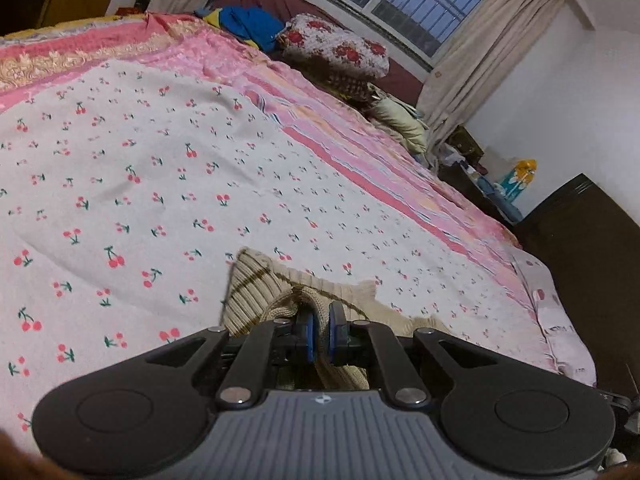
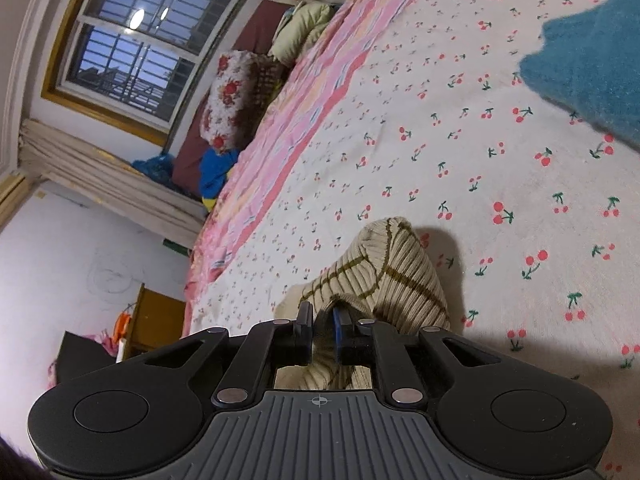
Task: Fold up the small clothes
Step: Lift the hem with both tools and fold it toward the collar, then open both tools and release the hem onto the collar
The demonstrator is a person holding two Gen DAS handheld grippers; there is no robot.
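Note:
A cream ribbed knit garment [image 1: 256,284] with thin brown stripes lies on the cherry-print sheet [image 1: 160,160] at the near edge of the bed. My left gripper [image 1: 320,320] is shut on a bunched fold of it, with knit fabric pinched between the blue pads. In the right wrist view the same garment [image 2: 400,272] humps up in front of my right gripper [image 2: 322,322]. The right jaws stand slightly apart, and a fold of the knit fills the gap between them. The rest of the garment is hidden under both grippers.
A teal fuzzy cloth [image 2: 580,64] lies on the sheet to the far right. A floral pillow [image 1: 340,46] and blue clothes [image 1: 252,24] sit along the bed's window side. A dark cabinet [image 1: 592,248] stands beside the bed's right edge.

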